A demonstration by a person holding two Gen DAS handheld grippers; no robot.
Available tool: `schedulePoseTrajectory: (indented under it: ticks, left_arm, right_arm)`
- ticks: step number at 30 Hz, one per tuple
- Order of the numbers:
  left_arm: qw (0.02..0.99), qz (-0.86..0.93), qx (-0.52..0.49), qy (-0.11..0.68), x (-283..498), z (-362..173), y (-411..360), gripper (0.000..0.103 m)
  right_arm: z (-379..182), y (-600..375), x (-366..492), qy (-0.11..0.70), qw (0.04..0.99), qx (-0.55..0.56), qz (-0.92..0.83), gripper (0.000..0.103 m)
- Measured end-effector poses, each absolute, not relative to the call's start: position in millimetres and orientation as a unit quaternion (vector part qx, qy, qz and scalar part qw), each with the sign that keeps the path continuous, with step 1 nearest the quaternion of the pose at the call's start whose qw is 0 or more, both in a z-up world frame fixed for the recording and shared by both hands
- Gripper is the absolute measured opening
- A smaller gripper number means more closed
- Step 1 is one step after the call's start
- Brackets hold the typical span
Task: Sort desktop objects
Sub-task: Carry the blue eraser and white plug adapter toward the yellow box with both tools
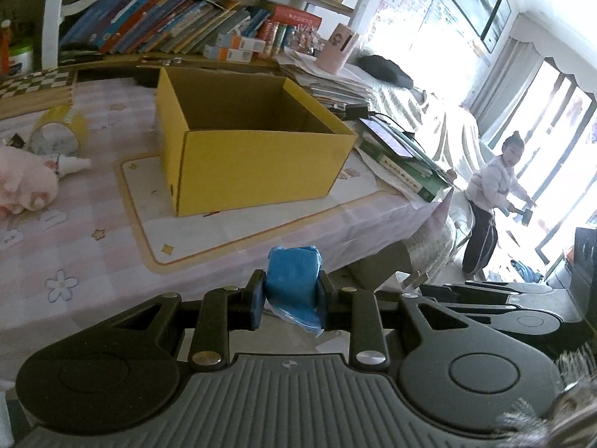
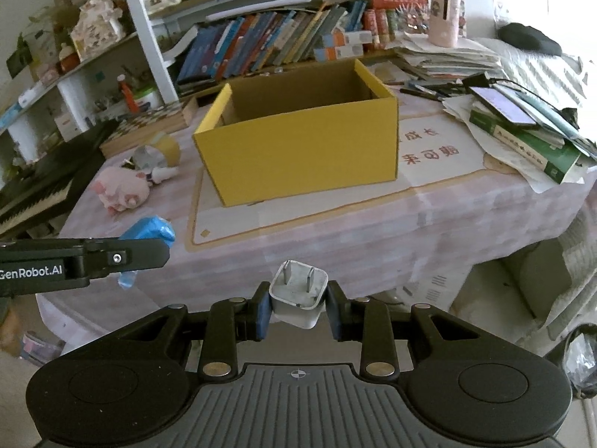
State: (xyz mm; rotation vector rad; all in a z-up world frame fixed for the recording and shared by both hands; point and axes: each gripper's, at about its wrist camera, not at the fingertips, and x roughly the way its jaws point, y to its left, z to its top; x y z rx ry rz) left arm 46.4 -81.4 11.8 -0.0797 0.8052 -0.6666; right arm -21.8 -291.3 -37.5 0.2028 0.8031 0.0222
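A big table (image 2: pixel 373 231) under a pink checked cloth takes up most of both views, with a cream mat (image 2: pixel 440 171) bordered in orange laid across the middle. On that mat an open yellow cardboard box (image 2: pixel 298 149) is parked, flaps up, and nothing can be made out inside it from either angle. Behind it a white shelf is crammed with leaning books (image 2: pixel 261 41), and a pink cylinder holder (image 2: pixel 444 18) is perched on a messy paper pile at the back right.

Off to the right of the box, a green book (image 2: pixel 522 149) is stacked under some folders, with a phone (image 2: pixel 502 106) lying on top, screen lit. To the left of the box, a pink plush toy (image 2: pixel 119 190) is flopped on the cloth, a roll of yellow tape (image 2: pixel 164 147) is lying just behind it, and a small white bottle (image 1: pixel 72 164) is tucked between the two.

Both tools are held out past the near table edge, well short of the box. The left gripper (image 1: pixel 291 291) is clamped tight on a blue plastic-wrapped bundle (image 1: pixel 293 276), loose film hanging out below the pads. The right gripper (image 2: pixel 298 306) is pinched on a white charger plug (image 2: pixel 298 295), its two prongs pointed up and away. A person can be spotted standing far back by the bright windows in the left wrist view.
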Motion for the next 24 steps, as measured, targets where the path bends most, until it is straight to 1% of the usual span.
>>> schedulePoseTrajectory:
  ticks: [24]
  left_arm:
    - [0.850,-0.329,-0.036,0.410,52.7,-0.7,-97.0,0.025]
  right_arm:
    - [-49.9,-301.8,-6.6,0.423,0.900,0.097,0.026,0.031]
